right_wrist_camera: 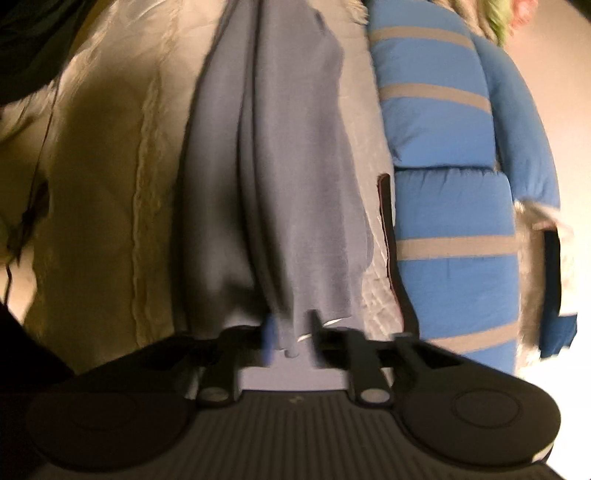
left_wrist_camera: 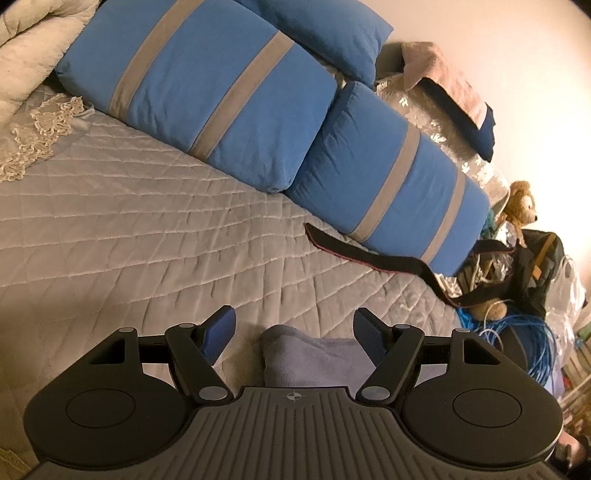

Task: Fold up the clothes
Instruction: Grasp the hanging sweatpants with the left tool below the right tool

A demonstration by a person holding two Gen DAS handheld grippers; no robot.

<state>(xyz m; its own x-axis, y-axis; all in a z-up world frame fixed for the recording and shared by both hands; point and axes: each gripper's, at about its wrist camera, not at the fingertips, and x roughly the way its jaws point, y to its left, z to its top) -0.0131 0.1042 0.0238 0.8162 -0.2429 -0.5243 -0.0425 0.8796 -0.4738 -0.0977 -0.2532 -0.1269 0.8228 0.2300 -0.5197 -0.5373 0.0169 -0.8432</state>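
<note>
- two claws in view, one per wrist camera, both over a bed with a quilted grey bedspread [left_wrist_camera: 155,236].
- left claw [left_wrist_camera: 294,338]: jaws spread wide, blue pads well apart, nothing pinched. a bunched end of the grey-lilac garment [left_wrist_camera: 314,358] lies on the bedspread between and below the fingers, touching neither pad as far as can be seen.
- right claw [right_wrist_camera: 290,332]: frame is motion-blurred. jaws parted; the garment [right_wrist_camera: 280,166] edge sits in the gap between them, and whether either pad touches the cloth cannot be told. the garment runs away from the claw up the bed as a long, creased strip.
- surroundings, left view: two blue pillows with grey stripes [left_wrist_camera: 207,88] lie along the far side of the bed, a plain blue pillow [left_wrist_camera: 332,26] behind them. a cream lace-edged cover [left_wrist_camera: 40,133] lies at the upper left.
- a dark strap with a red edge [left_wrist_camera: 354,254] trails across the bedspread from the foot of the nearer pillow toward the bed's right edge, near the garment's end but apart from it.
- beyond the right edge: a teddy bear [left_wrist_camera: 519,203], a dark bag [left_wrist_camera: 535,266], a coil of blue cable [left_wrist_camera: 517,347], clear plastic wrapping.
- right view: striped pillows [right_wrist_camera: 450,221] just right of the garment; the strap [right_wrist_camera: 388,221] lies between them.
</note>
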